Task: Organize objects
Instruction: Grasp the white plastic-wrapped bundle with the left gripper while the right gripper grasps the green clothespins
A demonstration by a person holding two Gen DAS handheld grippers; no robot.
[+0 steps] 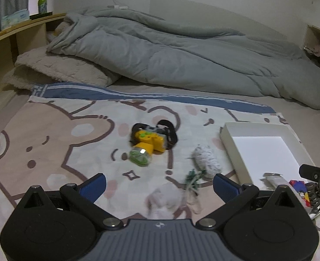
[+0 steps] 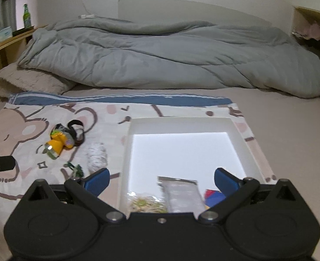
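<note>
Yellow headlamp (image 1: 149, 140) lies far on the bear sheet (image 1: 51, 134), left of the white box (image 1: 229, 140); a white sock (image 1: 166, 198) and green tangle (image 1: 191, 179) sit near the left gripper (image 1: 160, 184). Both left and right gripper (image 2: 162, 181) gape empty. Soft sock may bunch or snag the tangle, and the headlamp's loose strap could catch on the box rim.

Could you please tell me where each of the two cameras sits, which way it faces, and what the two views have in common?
Left wrist: sits on the left gripper, looking forward over the cartoon blanket at the yellow headlamp; its own open blue fingers show, and the right gripper pokes in at the right edge.
Right wrist: sits on the right gripper, above the near end of the white box; its own open fingers show.
Shared: headlamp, white box, grey duvet, green bottle.
</note>
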